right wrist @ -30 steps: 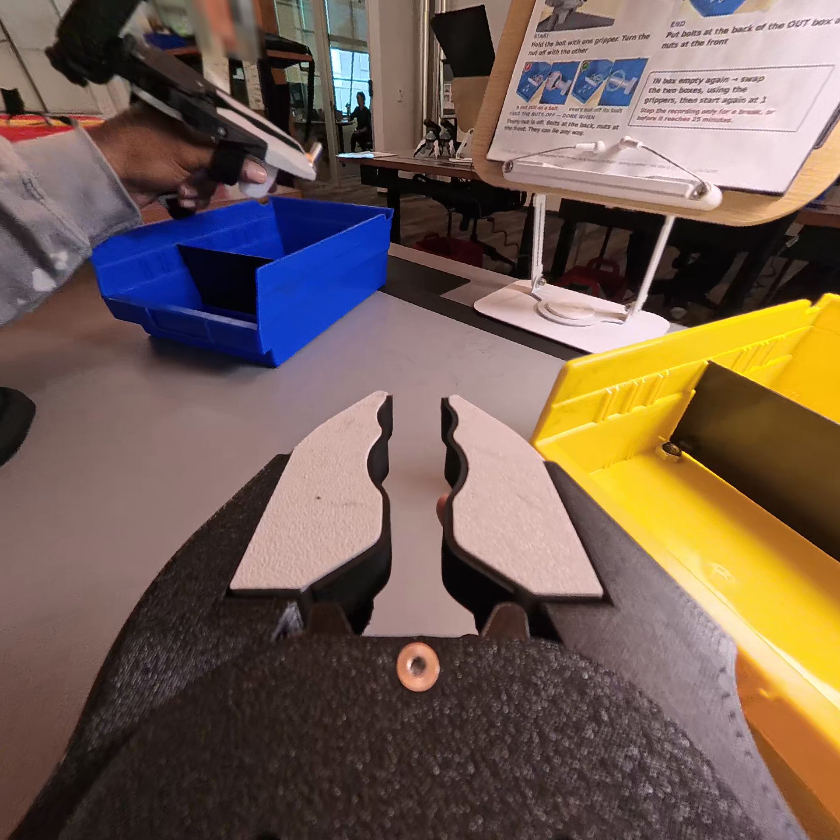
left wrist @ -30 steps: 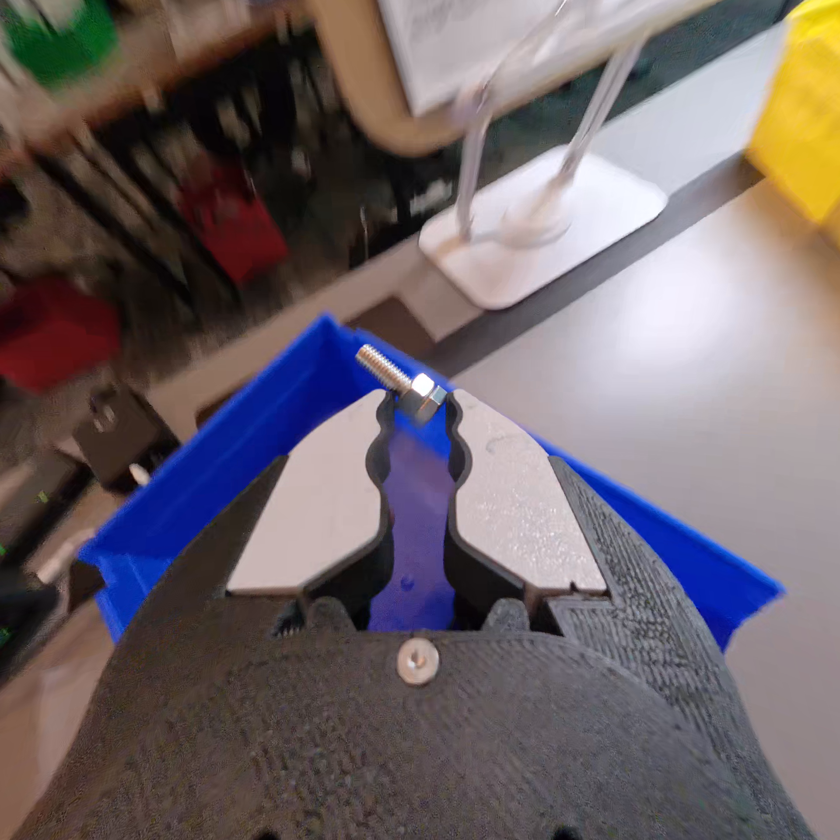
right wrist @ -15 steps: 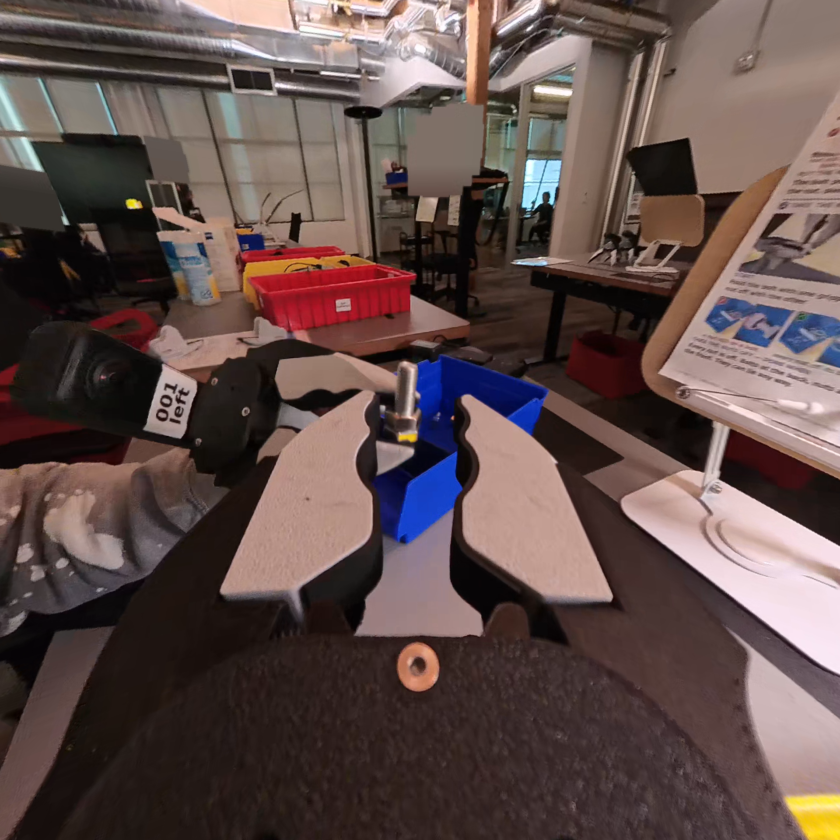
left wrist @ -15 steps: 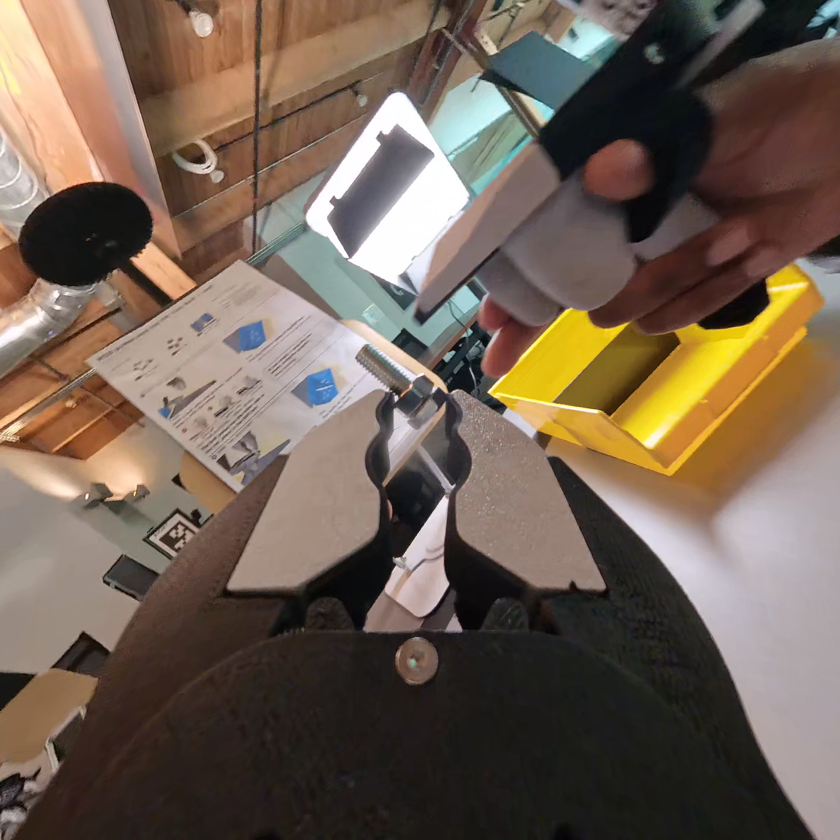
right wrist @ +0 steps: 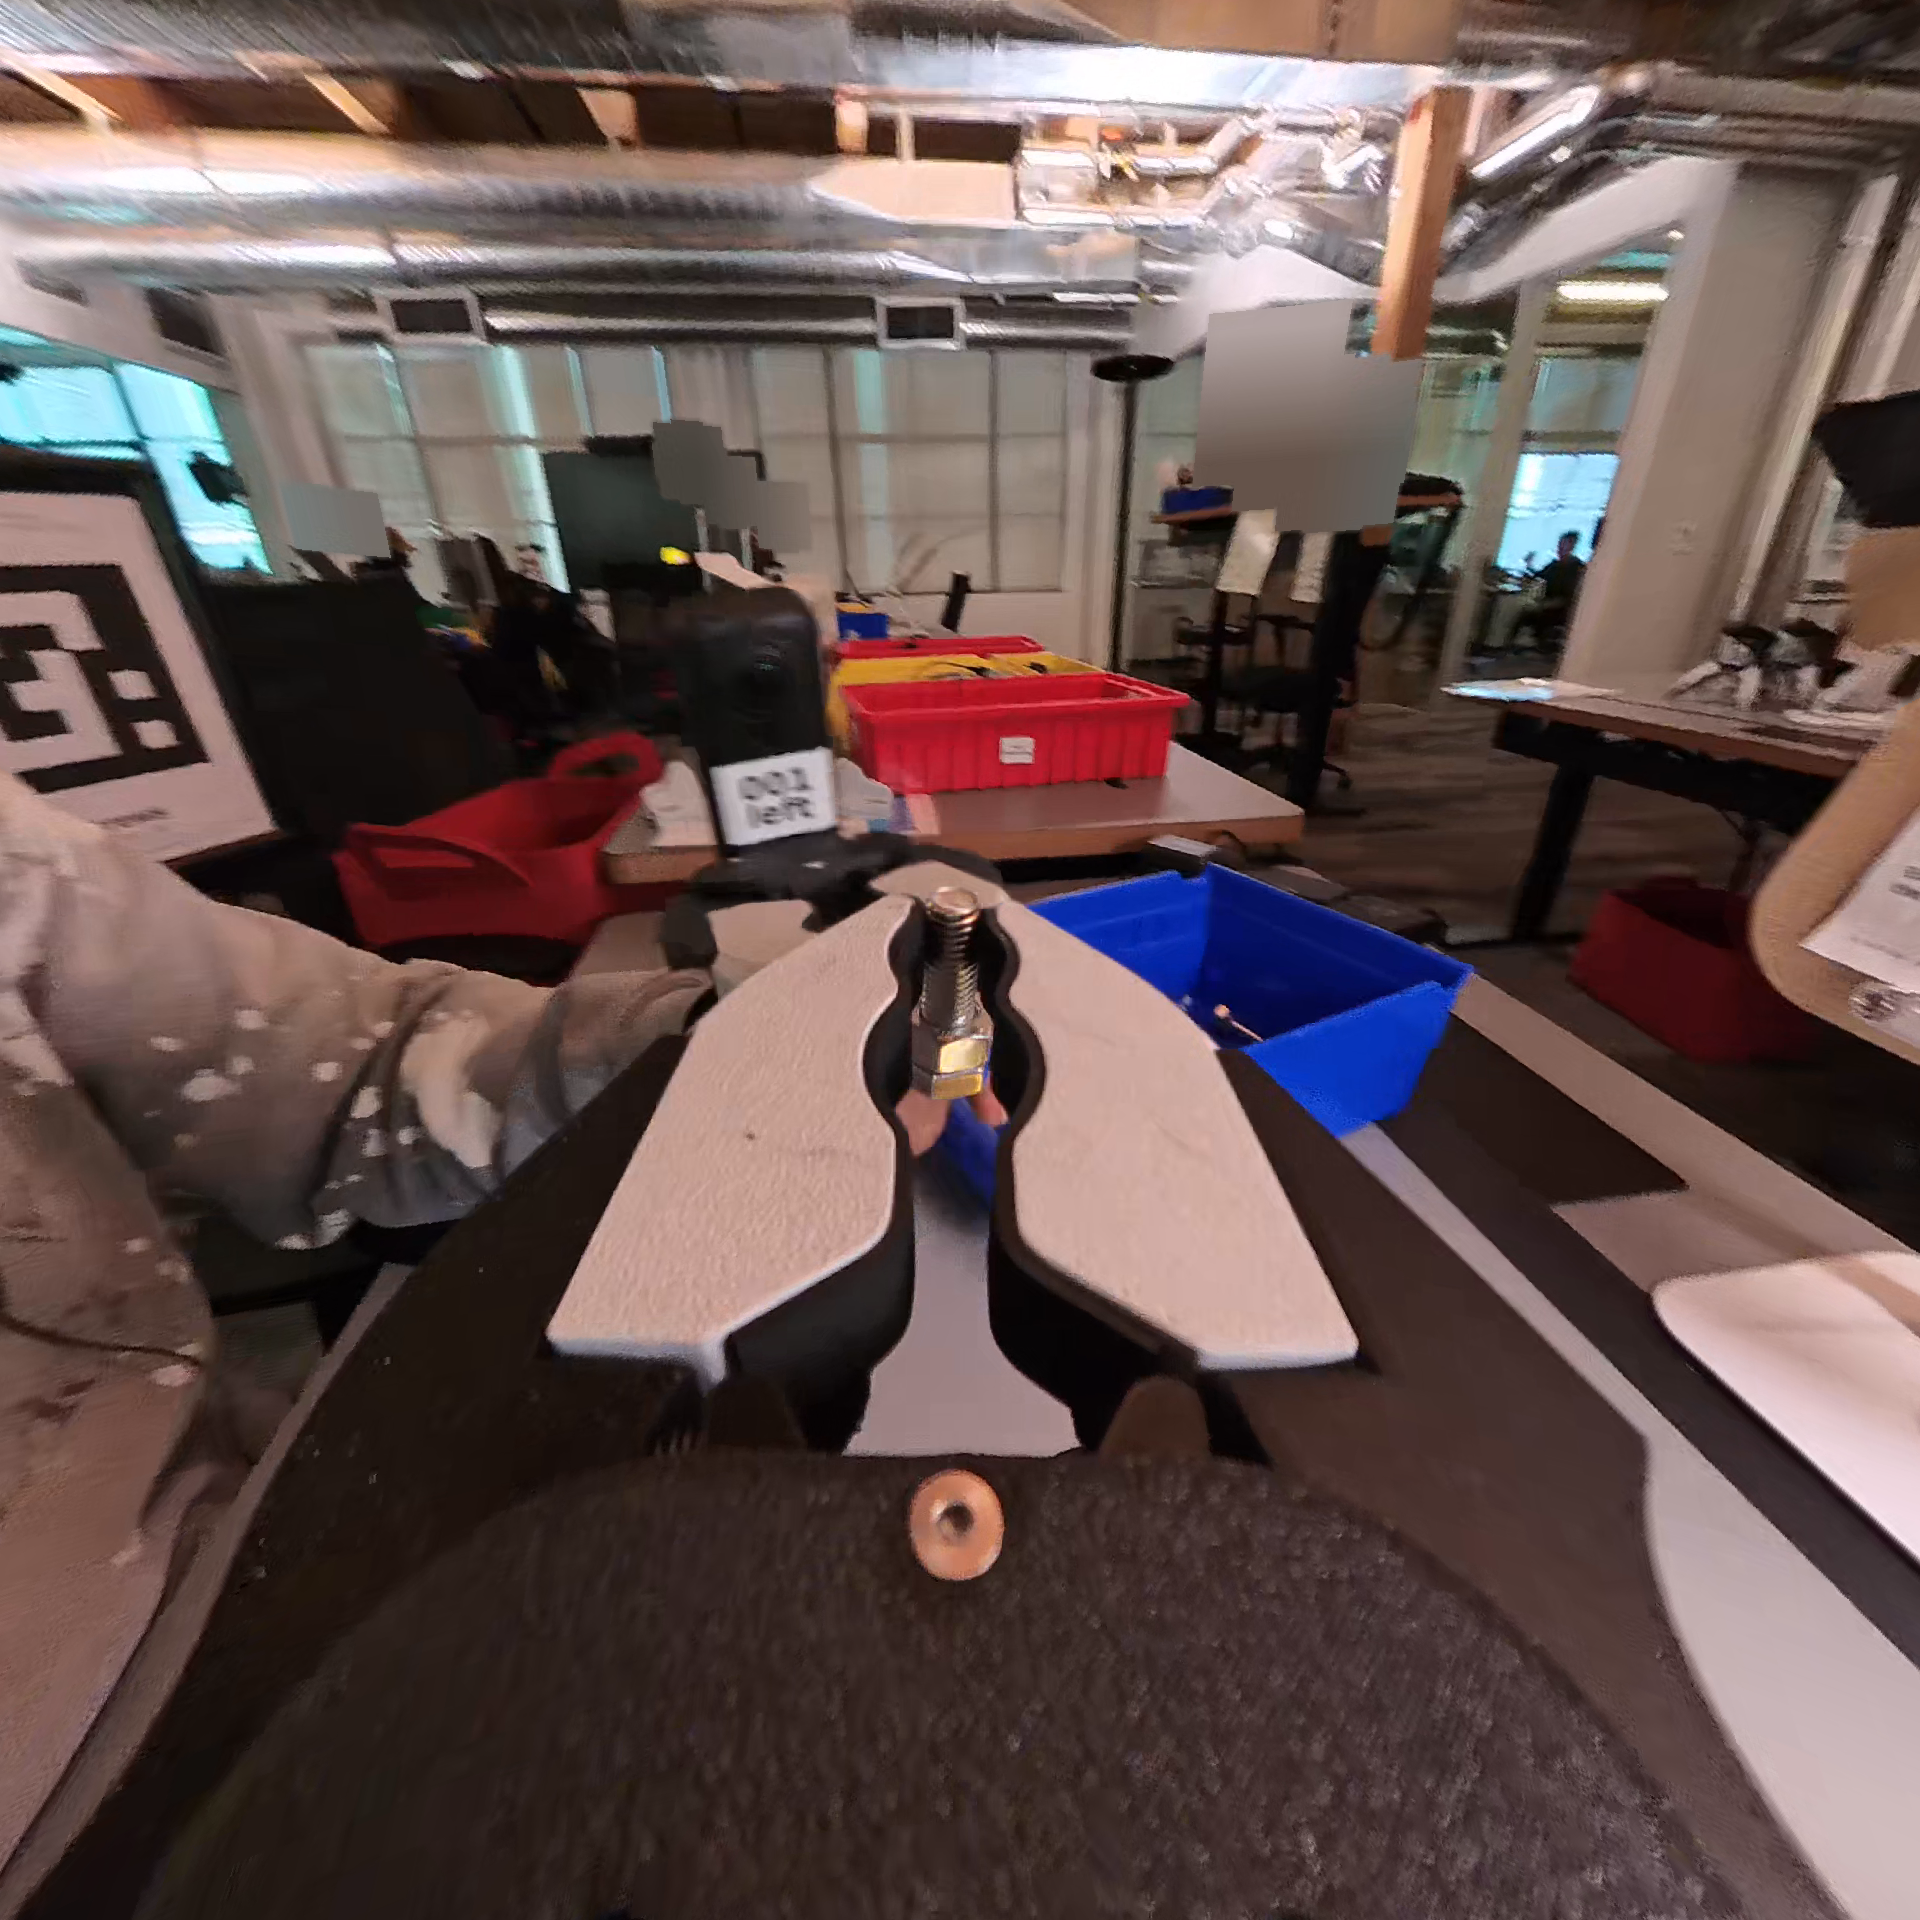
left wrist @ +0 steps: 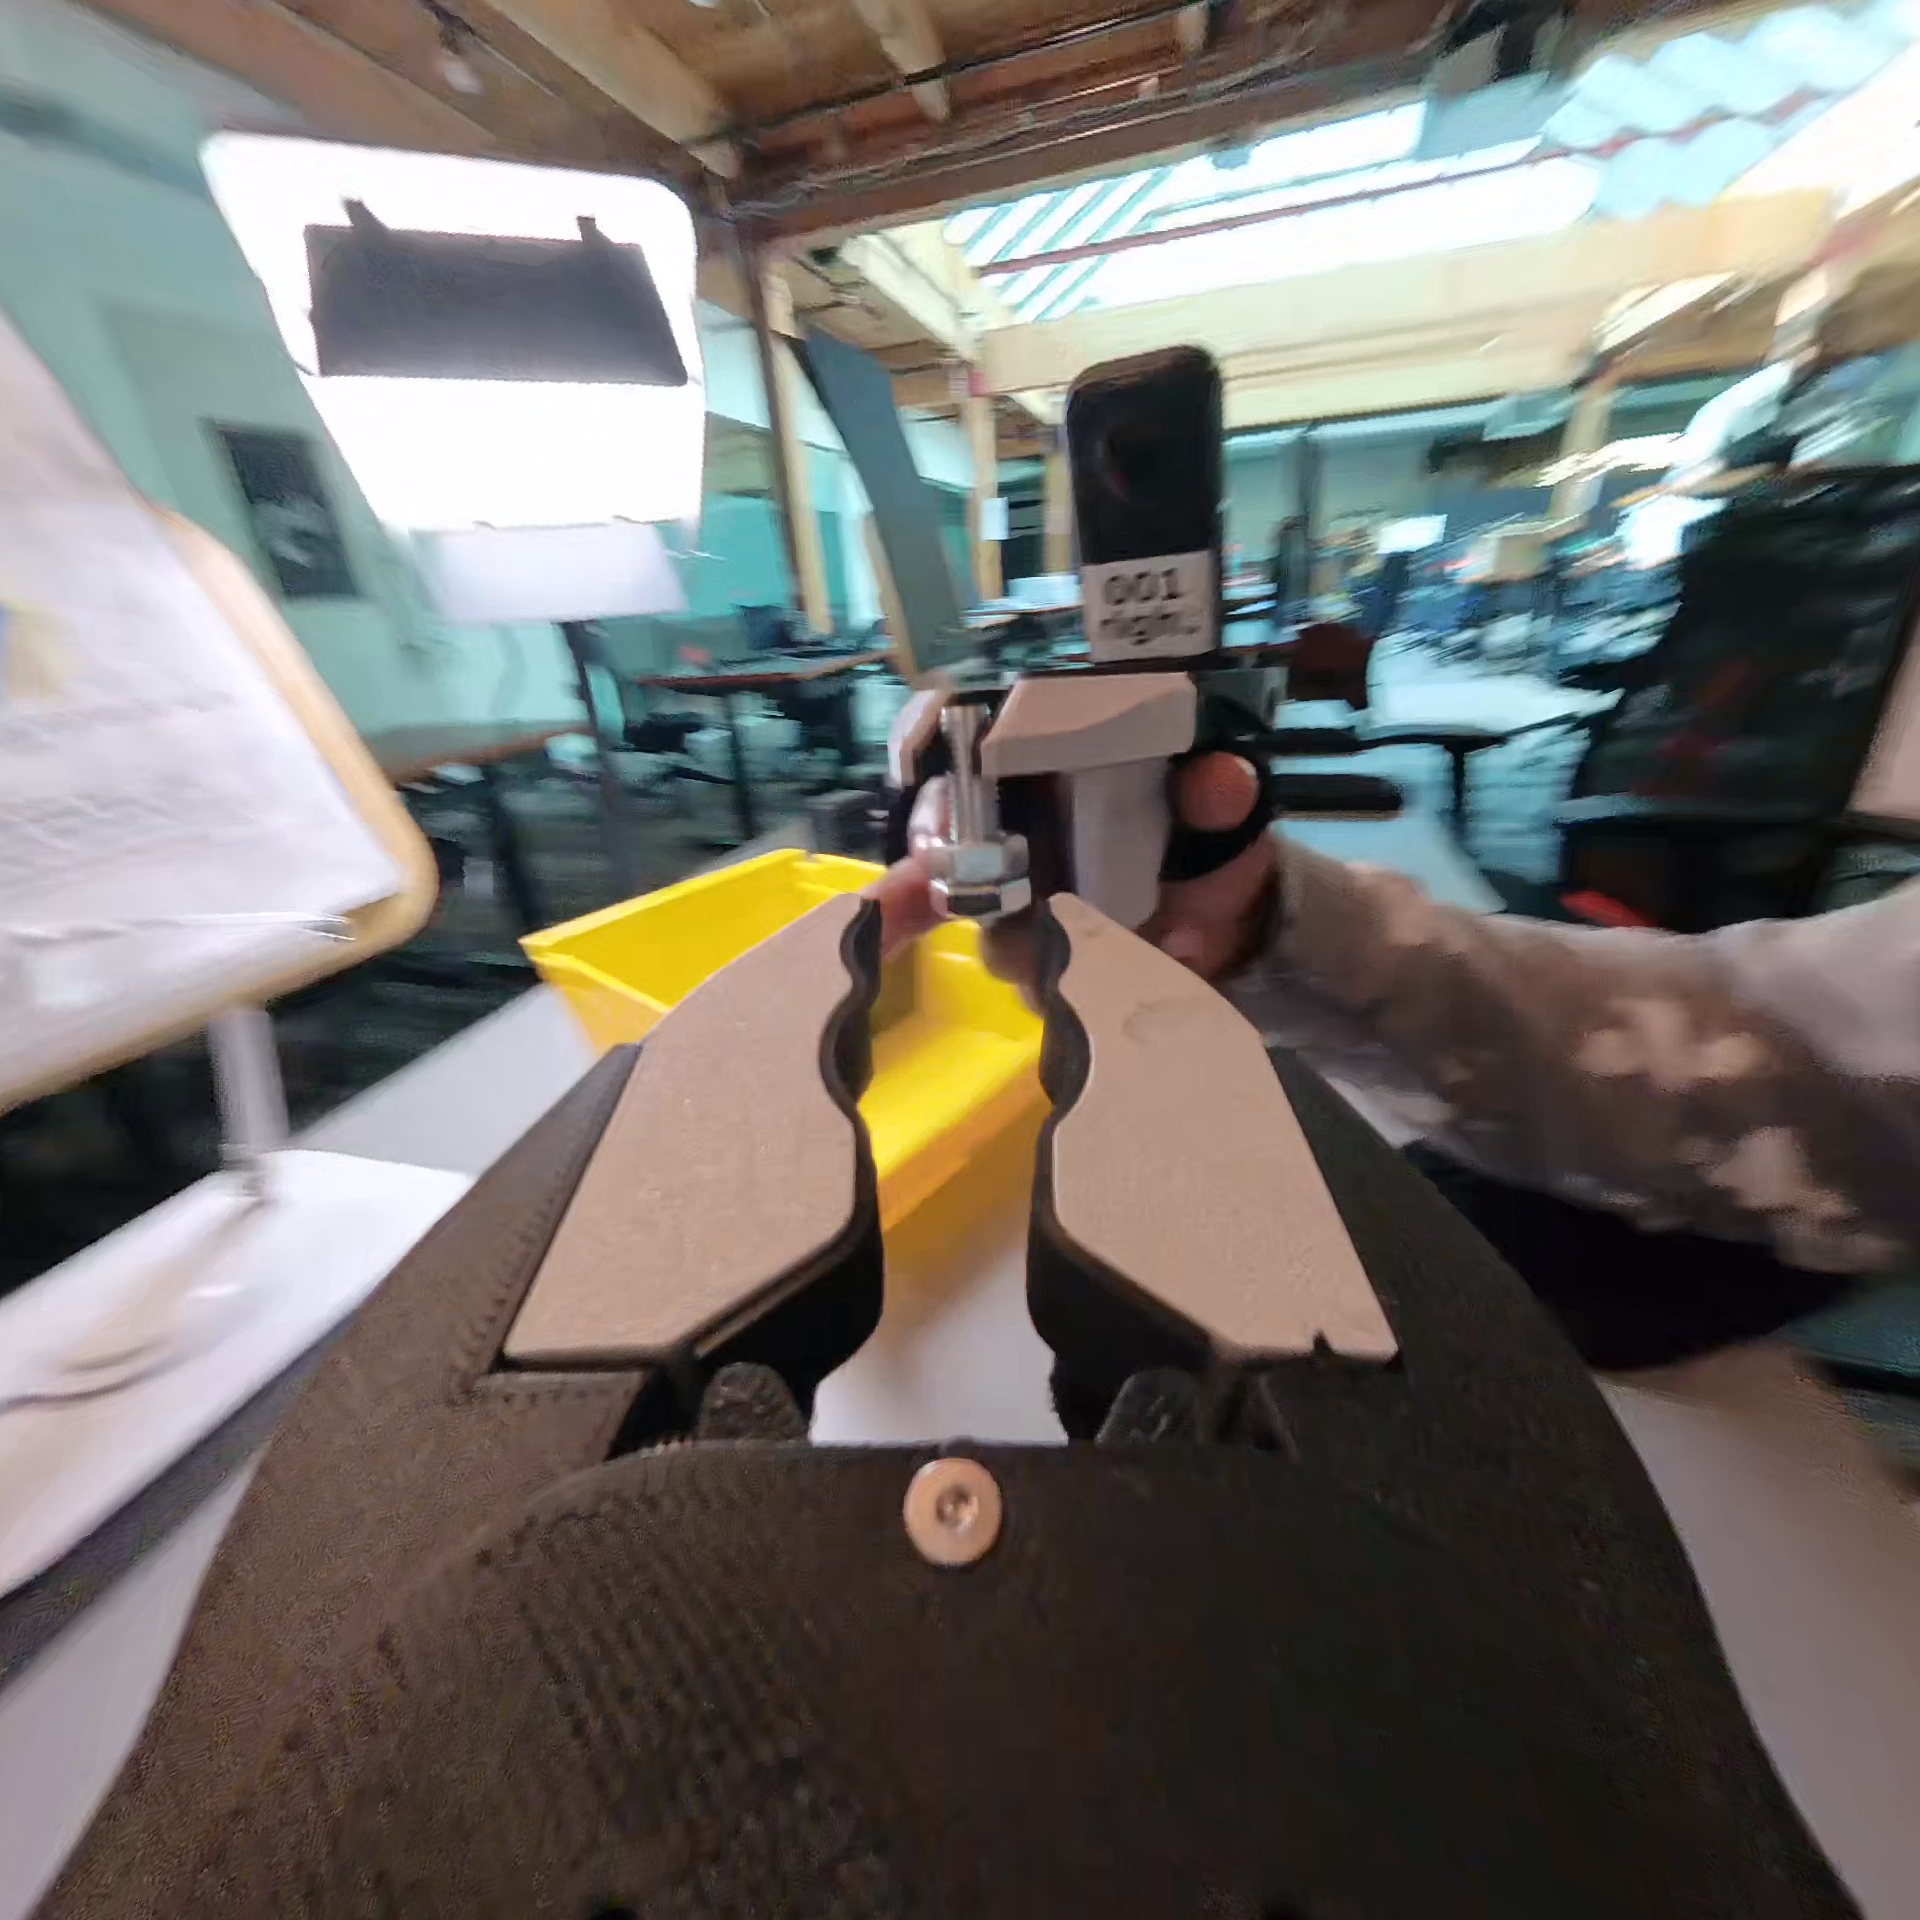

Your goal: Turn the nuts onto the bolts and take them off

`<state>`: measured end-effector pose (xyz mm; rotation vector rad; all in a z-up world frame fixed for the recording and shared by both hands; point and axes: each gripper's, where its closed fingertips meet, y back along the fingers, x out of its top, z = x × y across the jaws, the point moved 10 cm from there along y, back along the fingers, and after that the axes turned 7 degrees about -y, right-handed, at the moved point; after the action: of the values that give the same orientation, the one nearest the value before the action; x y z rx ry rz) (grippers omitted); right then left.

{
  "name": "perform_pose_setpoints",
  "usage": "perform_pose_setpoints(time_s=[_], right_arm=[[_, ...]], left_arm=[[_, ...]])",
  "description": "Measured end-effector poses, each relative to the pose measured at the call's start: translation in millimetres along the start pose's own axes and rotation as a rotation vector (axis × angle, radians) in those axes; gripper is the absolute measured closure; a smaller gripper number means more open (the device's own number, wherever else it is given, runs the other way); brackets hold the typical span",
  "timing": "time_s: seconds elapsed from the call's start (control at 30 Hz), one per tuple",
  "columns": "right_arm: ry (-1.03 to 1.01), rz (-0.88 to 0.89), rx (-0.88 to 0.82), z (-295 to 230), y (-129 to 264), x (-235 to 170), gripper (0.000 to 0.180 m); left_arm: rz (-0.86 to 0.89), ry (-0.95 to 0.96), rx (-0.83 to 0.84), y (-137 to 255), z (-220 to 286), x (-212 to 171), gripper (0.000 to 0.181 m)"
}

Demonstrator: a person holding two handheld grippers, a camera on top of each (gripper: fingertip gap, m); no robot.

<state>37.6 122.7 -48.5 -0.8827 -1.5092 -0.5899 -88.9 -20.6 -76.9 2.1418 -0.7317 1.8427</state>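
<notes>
I hold the bolt [right wrist: 948, 971] upright above the desk [right wrist: 1475, 1174], between both grippers. Right gripper [right wrist: 951, 935]: jaws closed on the threaded shank. Left gripper [left wrist: 961, 920]: jaws narrow, tips at the nut [left wrist: 977, 865]; grip state undeterminable.

The left gripper [left wrist: 956, 914] and the right gripper [right wrist: 951, 909] face each other, tips close. The right gripper clamps the bolt [right wrist: 948, 977]; the left one's grip is unclear.
</notes>
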Motion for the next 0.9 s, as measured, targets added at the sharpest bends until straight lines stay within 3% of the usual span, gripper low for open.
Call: perform_pose_setpoints(time_s=[0.1,0.23,0.8,0.9], right_arm=[[-0.028,0.015,0.118,-2.0,3.3,-2.5,0.170],[-0.057,0.000,0.214,-4.6,1.2,-6.7,0.170],[-0.083,0.046,0.316,-11.2,-2.3,-8.7,0.171],[-0.082,0.056,0.273,-9.8,-2.2,-6.9,0.170]], left_arm=[[0.053,0.207,-0.196,-3.5,1.0,-5.8,0.152],[0.060,0.282,-0.293,-8.8,6.8,-10.2,0.156],[0.105,0.335,-0.348,-12.8,14.1,-10.4,0.163],[0.107,0.305,-0.295,-11.5,12.6,-8.6,0.163]])
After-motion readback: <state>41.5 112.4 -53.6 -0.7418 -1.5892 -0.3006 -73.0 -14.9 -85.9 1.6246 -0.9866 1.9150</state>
